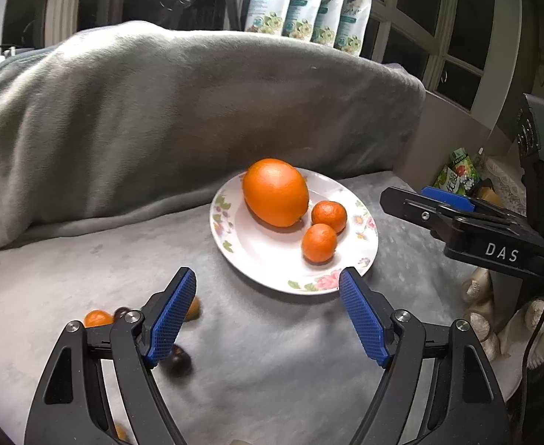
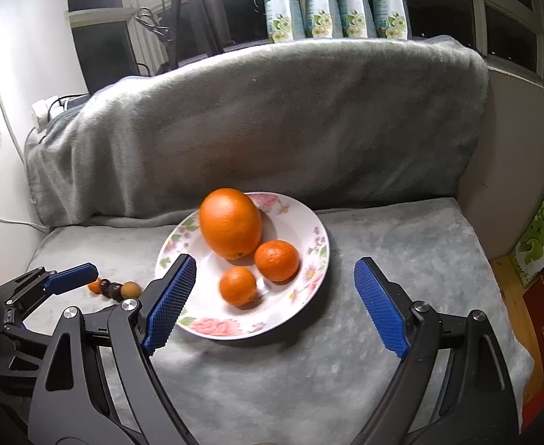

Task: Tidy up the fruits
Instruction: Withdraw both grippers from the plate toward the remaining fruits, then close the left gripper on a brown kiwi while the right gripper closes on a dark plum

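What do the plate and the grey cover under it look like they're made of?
The plate looks like glazed ceramic: white, glossy, with a printed flower pattern around the rim. The cover looks like soft fleece or plush fabric: matte, fuzzy, with brushed streaks and loose folds.

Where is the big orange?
The big orange sits on the far side of the flowery plate, touching one of two little oranges in front of it, in both views.
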{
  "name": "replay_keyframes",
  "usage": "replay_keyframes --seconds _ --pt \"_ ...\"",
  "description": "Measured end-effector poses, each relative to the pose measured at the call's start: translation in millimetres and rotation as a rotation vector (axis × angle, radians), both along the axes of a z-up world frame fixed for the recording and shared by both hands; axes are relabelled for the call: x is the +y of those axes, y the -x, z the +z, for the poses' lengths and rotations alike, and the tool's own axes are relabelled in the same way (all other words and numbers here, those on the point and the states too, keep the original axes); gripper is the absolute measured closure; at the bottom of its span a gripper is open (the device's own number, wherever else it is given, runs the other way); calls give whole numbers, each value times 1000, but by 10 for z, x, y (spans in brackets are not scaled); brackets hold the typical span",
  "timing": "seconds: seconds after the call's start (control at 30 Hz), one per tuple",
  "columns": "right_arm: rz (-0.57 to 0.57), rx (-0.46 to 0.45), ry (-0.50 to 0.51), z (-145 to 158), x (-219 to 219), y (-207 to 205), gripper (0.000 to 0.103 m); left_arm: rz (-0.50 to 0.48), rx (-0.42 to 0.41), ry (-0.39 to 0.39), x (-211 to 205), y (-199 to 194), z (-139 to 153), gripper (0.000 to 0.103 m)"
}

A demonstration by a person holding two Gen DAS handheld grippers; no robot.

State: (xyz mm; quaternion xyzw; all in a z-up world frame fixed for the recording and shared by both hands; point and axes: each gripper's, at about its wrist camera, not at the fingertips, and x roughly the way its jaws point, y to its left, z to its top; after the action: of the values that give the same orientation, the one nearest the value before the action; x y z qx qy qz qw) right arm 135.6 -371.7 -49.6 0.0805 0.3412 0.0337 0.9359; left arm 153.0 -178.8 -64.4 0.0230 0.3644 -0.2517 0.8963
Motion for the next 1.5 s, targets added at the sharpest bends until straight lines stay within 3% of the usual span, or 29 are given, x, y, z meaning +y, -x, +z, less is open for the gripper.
replay_keyframes --seconds 0.57,1.03,1.37,1.5 --pt "143 -50 -13 153 633 161 13 159 -48 36 1095 362 113 23" --pt "303 -8 2 30 1253 180 13 240 7 57 1658 732 -158 24" --pt "381 44 55 -214 1606 166 14 205 68 70 1631 760 -371 43" --pt "404 67 76 -317 1706 143 20 188 89 77 1592 736 -426 49"
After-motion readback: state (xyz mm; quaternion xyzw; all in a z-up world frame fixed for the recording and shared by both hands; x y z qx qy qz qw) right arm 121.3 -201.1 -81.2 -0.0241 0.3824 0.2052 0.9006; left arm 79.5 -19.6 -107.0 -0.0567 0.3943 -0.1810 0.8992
